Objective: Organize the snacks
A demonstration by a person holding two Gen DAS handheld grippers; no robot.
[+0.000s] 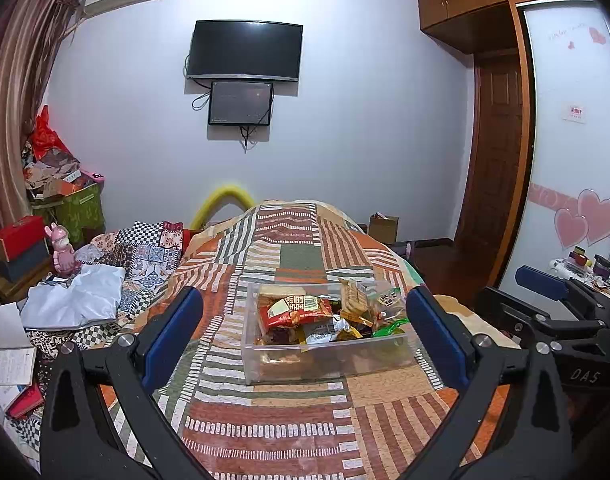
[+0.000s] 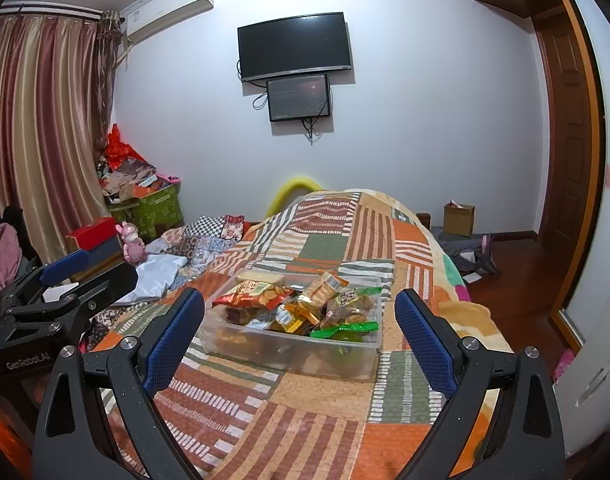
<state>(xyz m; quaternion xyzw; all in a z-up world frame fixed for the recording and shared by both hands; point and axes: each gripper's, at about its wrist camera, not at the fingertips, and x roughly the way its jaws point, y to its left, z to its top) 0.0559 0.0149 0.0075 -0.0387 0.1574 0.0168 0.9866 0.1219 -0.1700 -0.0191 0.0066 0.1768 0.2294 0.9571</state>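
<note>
Left wrist view
Writing: "DAS" on the black body of the right gripper (image 1: 545, 300), seen at the right edge; the red snack packet (image 1: 295, 310) carries print too small to read.
Left gripper (image 1: 305, 328): jaws spread wide, nothing between the blue pads.
Snack bin (image 1: 329, 364): a clear plastic box heaped with packets, resting on the patchwork bedspread (image 1: 273, 432), ahead of the jaws and centred in their gap, touching neither pad.
Room: bare bedspread lies all round the box; the bed's right edge drops off just beyond the box's right side.

Right wrist view
Writing: "GenRobot.AI" on the left gripper (image 2: 65, 276) at the left edge; labels on the packets are unreadable.
Right gripper (image 2: 301, 330): jaws wide apart, empty.
Snack bin (image 2: 297, 356): ahead, between the two pads' lines, skewed with one corner toward the camera; a green-sealed packet (image 2: 345, 330) lies at its near rim.
Room: open bedspread (image 2: 289, 432) in front; the bed edge falls to the wooden floor (image 2: 517, 276) on the right.
</note>
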